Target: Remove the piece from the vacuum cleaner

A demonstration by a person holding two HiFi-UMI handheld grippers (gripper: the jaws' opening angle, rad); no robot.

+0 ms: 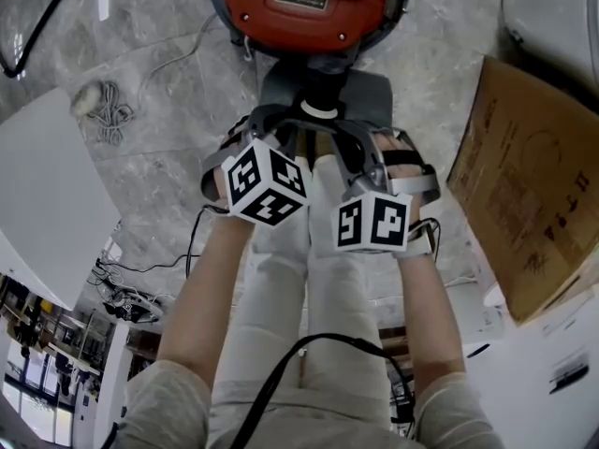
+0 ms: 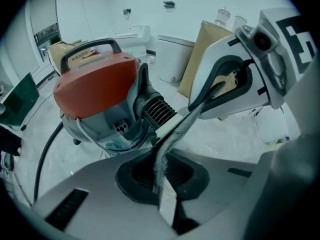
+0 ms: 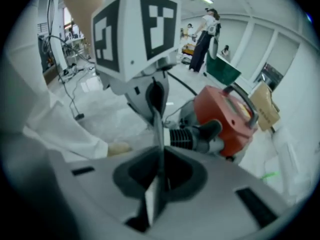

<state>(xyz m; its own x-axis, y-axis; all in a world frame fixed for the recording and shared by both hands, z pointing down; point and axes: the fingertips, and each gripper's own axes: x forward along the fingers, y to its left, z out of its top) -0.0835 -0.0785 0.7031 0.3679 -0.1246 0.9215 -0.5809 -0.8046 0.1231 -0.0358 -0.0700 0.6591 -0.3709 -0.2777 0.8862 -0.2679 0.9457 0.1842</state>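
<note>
The red vacuum cleaner point(image 1: 304, 3) stands on the marble floor ahead of me. Its dark ribbed hose piece point(image 1: 321, 80) with a white ring juts toward my knees. Both grippers hang just over the near end of that piece, their tips nearly meeting. My left gripper point(image 1: 298, 137) is shut, and the ribbed piece point(image 2: 159, 111) lies past the left gripper point(image 2: 161, 164). My right gripper point(image 1: 339, 143) is shut too. In the right gripper view, the right gripper point(image 3: 160, 169) points at the piece point(image 3: 187, 136) and the red body point(image 3: 225, 114). I see nothing between either pair of jaws.
A flattened cardboard box point(image 1: 529, 185) leans at the right. A coiled white cord point(image 1: 103, 106) and a black cable point(image 1: 28, 26) lie on the floor at the left. My legs in white trousers point(image 1: 309, 279) are below the grippers. People point(image 3: 205, 34) stand far off.
</note>
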